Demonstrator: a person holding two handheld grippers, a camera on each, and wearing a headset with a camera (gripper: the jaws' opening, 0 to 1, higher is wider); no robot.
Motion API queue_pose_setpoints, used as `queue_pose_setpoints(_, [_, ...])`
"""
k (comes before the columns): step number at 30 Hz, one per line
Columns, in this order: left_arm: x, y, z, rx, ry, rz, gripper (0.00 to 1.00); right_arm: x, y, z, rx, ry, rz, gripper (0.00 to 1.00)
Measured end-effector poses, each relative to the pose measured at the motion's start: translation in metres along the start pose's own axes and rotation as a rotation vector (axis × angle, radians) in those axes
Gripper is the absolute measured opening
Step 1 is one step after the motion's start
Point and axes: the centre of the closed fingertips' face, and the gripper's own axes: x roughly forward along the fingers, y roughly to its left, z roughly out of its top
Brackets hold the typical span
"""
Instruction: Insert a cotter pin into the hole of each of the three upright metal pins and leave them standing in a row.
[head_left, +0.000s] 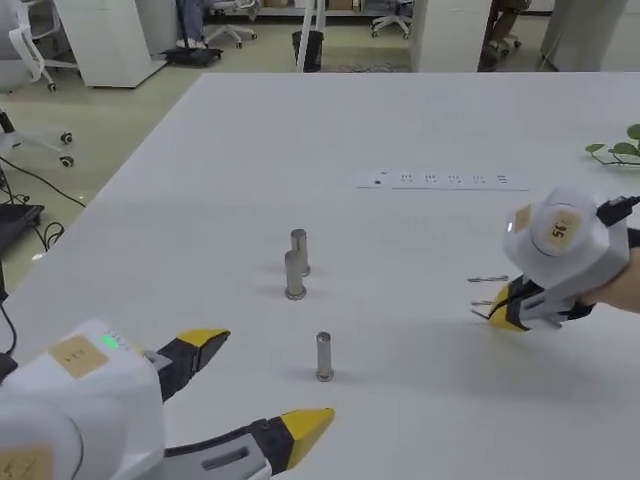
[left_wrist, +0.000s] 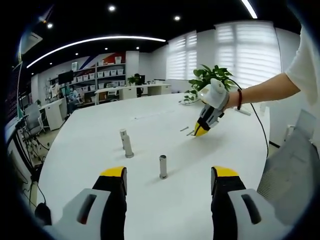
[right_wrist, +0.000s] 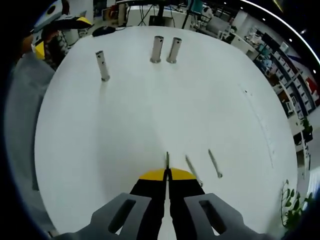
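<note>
**Metal pins** (head_left: 294, 275): three, upright on the white table (head_left: 420, 120). Two stand close together, one just behind the other. The third stands apart, nearer the person. They look solid, stiff and smooth. Their bases are narrow, so a sideways push would probably tip them. The best hold is low on the shaft, below the hole, which is too small to make out here.

**Cotter pin** (right_wrist: 167, 160): thin wire, light, likely springy and easy to bend or drop. It is pinched at one end in the right gripper (right_wrist: 167, 174), with its tip pointing forward along the jaws, well apart from the metal pins.

**Spare cotter pins** (right_wrist: 215, 163): two, lying flat on the table just beside the right gripper.

**Right gripper**: jaws closed tight on the cotter pin and held low, close to the table.

**Left gripper** (left_wrist: 169, 175): jaws spread wide, holding nothing, facing the nearest metal pin.
</note>
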Motion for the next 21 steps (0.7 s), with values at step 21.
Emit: queue_pose_setpoints(21, [0.019, -0.025, 0.002, 0.016, 0.043, -0.112, 0.47, -0.034, 0.04, 0.08, -0.278, -0.191, -0.122, 0.02])
